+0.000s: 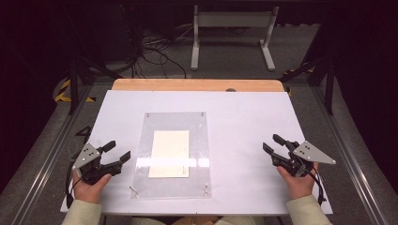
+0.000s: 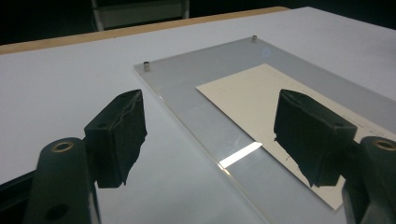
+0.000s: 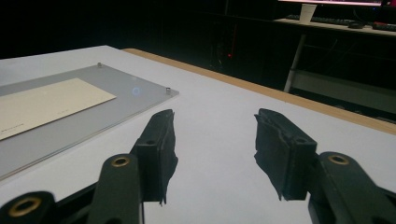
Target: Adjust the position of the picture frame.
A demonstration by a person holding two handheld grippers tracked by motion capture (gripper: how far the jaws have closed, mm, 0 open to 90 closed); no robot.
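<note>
The work surface is a white table with a wooden strip along its far edge. At the centre of the table lies a clear acrylic plate, flat, with a small metal standoff at each corner. A cream sheet of paper lies under the plate, inside its outline, with a clear margin on all sides; a bright bar of reflected light crosses the plate over the near part of the sheet. The left gripper is held in the person's left hand near the left edge of the table, beside the plate's left edge and apart from it. Its jaws stand wide apart with nothing between them; in the left gripper view the plate's near edge runs through the gap farther off, untouched by either pad. The right gripper is held in the right hand near the right edge of the table, well apart from the plate. Its jaws are likewise parted and empty, with bare white table visible between them in the right gripper view.
</note>
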